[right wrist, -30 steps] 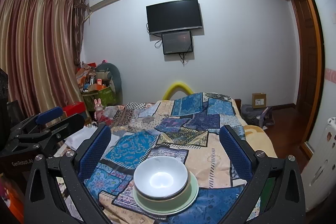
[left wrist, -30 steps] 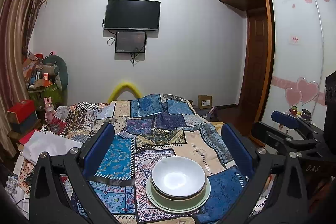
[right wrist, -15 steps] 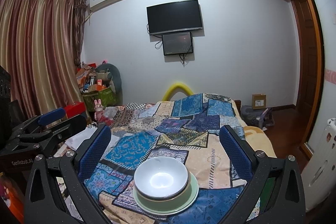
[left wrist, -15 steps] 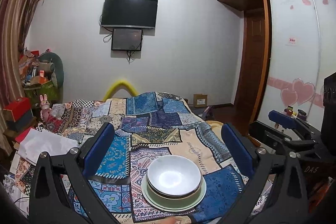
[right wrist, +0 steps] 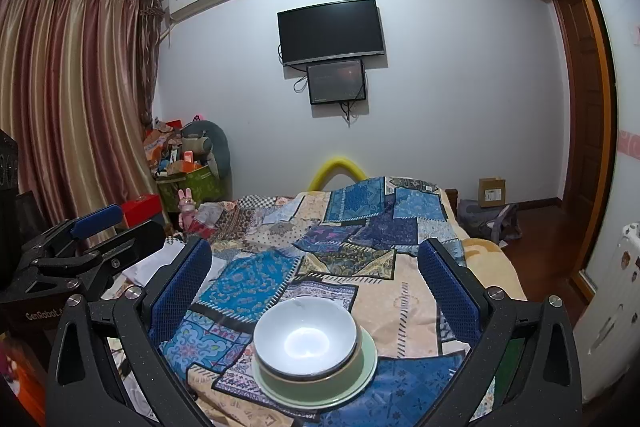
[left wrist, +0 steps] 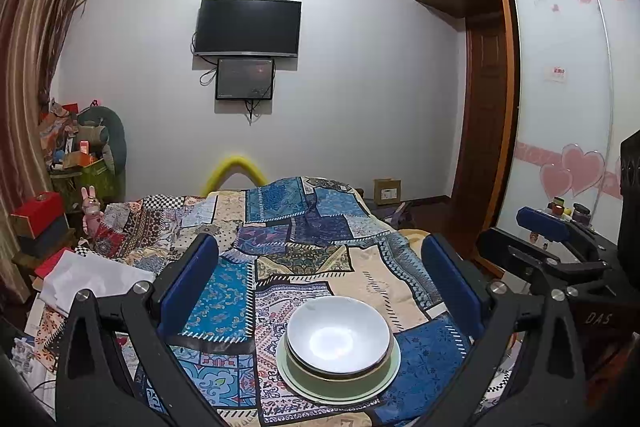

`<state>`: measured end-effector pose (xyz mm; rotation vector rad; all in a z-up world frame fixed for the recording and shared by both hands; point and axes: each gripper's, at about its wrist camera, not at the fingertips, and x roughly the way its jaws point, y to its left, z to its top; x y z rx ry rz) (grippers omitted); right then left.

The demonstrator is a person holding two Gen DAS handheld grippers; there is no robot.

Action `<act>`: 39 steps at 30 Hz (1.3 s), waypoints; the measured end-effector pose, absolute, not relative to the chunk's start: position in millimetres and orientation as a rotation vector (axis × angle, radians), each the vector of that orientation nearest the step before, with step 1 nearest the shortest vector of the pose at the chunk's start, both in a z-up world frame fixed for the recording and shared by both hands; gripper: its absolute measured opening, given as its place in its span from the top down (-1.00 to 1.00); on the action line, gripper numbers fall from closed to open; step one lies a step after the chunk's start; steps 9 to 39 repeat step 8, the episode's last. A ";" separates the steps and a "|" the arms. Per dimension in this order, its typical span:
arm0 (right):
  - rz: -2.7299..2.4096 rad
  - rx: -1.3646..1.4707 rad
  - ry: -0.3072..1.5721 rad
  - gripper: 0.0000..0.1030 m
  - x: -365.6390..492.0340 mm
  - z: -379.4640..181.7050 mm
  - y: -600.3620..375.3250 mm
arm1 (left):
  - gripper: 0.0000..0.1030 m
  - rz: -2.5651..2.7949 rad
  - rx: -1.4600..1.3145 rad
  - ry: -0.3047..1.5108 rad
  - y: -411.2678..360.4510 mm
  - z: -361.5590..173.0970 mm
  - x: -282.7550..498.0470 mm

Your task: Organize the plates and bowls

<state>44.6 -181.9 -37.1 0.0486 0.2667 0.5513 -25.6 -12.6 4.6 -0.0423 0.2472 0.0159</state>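
Note:
A white bowl (left wrist: 338, 340) sits nested in a green bowl (left wrist: 340, 379), which stands on a pale green plate (left wrist: 384, 385) on the patchwork bedspread (left wrist: 280, 251). The same stack shows in the right wrist view: white bowl (right wrist: 305, 339), green plate (right wrist: 360, 383). My left gripper (left wrist: 320, 279) is open and empty, above and just behind the stack. My right gripper (right wrist: 316, 279) is open and empty, likewise above the stack. Each gripper shows in the other's view: the right one (left wrist: 560, 251) at the right, the left one (right wrist: 80, 243) at the left.
White papers (left wrist: 88, 279) lie at the bed's left edge. Red boxes (left wrist: 38, 213) and a cluttered pile (left wrist: 80, 155) stand at the left. A TV (left wrist: 248, 27) hangs on the far wall. A wardrobe (left wrist: 560, 107) and a door (left wrist: 486, 127) are on the right.
The left gripper's view has drifted slightly, so the stack sits a little further left and higher in it. The right gripper has barely moved. Both stay open.

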 end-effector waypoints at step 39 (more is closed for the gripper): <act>0.553 0.047 0.275 -1.00 48.3 -39.4 -182.5 | -1.00 0.019 -0.039 0.247 -12.9 3.3 -25.2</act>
